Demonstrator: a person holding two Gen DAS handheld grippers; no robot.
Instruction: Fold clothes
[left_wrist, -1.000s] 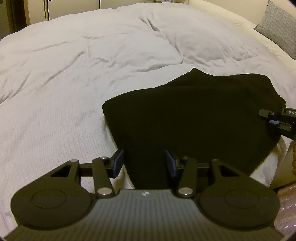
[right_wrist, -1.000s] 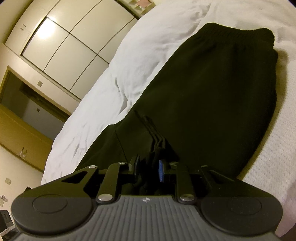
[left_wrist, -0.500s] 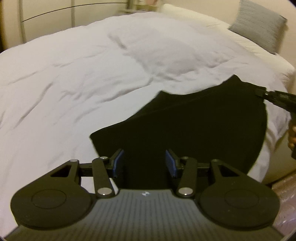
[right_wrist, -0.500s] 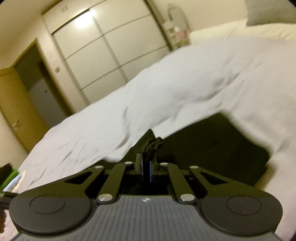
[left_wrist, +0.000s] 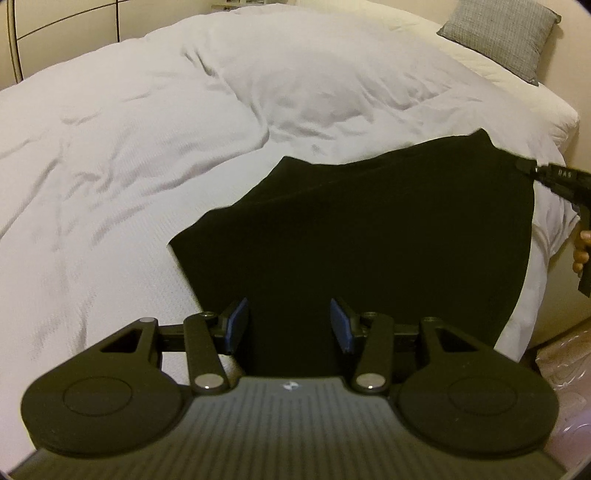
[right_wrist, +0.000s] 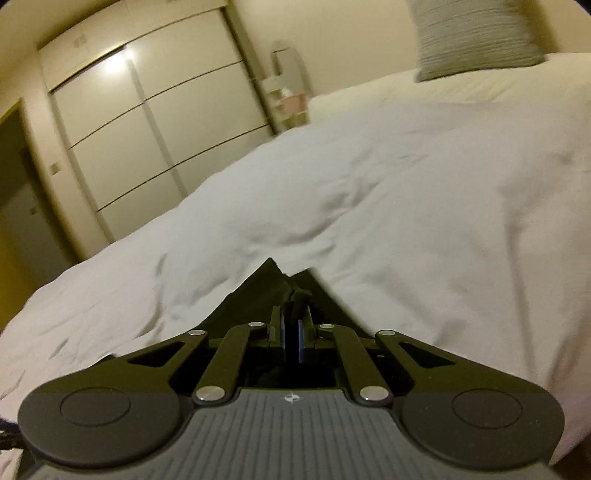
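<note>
A black garment (left_wrist: 369, 229) lies spread on the white duvet (left_wrist: 147, 147) near the bed's near right side. My left gripper (left_wrist: 288, 325) hovers open over the garment's near edge, with dark cloth showing between its blue pads and nothing pinched. My right gripper (right_wrist: 292, 328) is shut on a bunched corner of the black garment (right_wrist: 269, 284), holding it up off the duvet (right_wrist: 406, 203). In the left wrist view the right gripper (left_wrist: 532, 170) sits at the garment's far right corner, with part of a hand (left_wrist: 581, 251) below it.
A grey pillow (left_wrist: 498, 33) rests at the head of the bed, also seen as a grey pillow (right_wrist: 476, 33) in the right wrist view. White sliding wardrobe doors (right_wrist: 155, 122) stand beyond the bed. The bed's edge drops off at the right (left_wrist: 517, 332).
My right gripper closed on the garment's corner and carried it up and away toward the far right. The garment now lies stretched wider. My left gripper stayed open over the near edge.
</note>
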